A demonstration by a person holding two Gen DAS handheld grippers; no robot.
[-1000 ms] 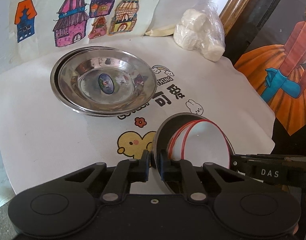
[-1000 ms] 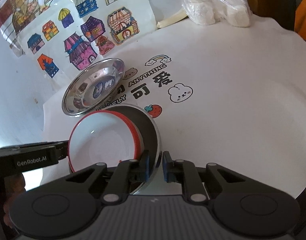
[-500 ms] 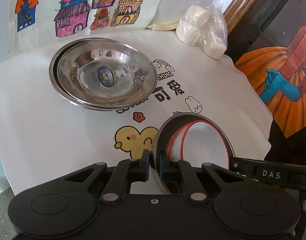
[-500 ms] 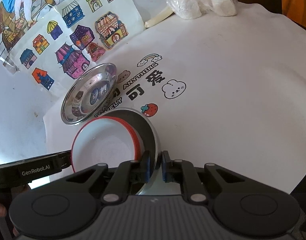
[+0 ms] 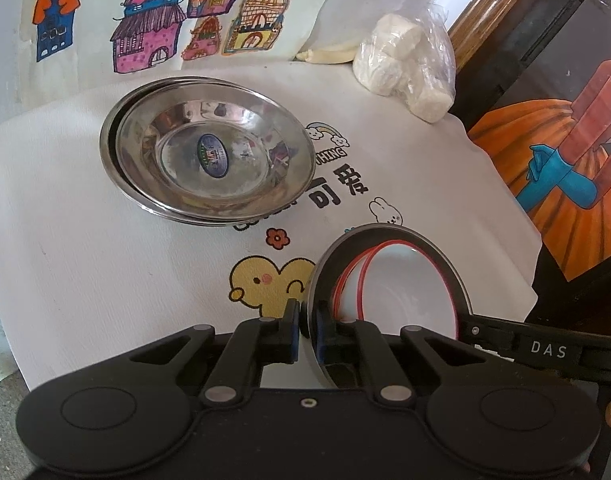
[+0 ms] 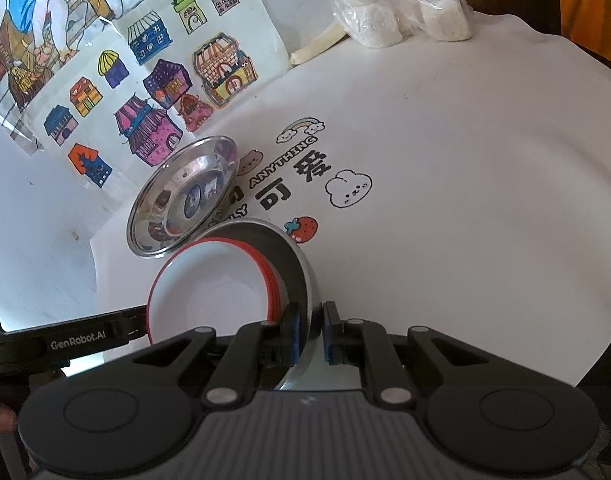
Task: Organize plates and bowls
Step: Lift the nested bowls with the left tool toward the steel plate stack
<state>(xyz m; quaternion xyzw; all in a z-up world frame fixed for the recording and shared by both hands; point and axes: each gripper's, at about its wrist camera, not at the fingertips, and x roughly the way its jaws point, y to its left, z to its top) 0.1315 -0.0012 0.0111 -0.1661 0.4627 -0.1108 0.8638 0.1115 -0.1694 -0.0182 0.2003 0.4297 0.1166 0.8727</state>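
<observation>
Left wrist view, from left to right: two nested steel plates (image 5: 209, 160) sit on the white printed cloth (image 5: 85, 248), below a drawing of coloured houses (image 5: 153, 32). Nearer the camera, the left gripper (image 5: 308, 330) pinches the left rim of a steel bowl (image 5: 325, 272), which holds red-rimmed white bowls (image 5: 409, 288). A plastic bag of white lumps (image 5: 405, 60) lies at the cloth's far right corner. Right wrist view: the other gripper's arm reaches the stack from the left; the steel plates (image 6: 181, 196) lie just beyond it. The right gripper (image 6: 308, 334) is pressed onto the steel bowl's (image 6: 293, 256) right rim, with bare cloth to the right.
</observation>
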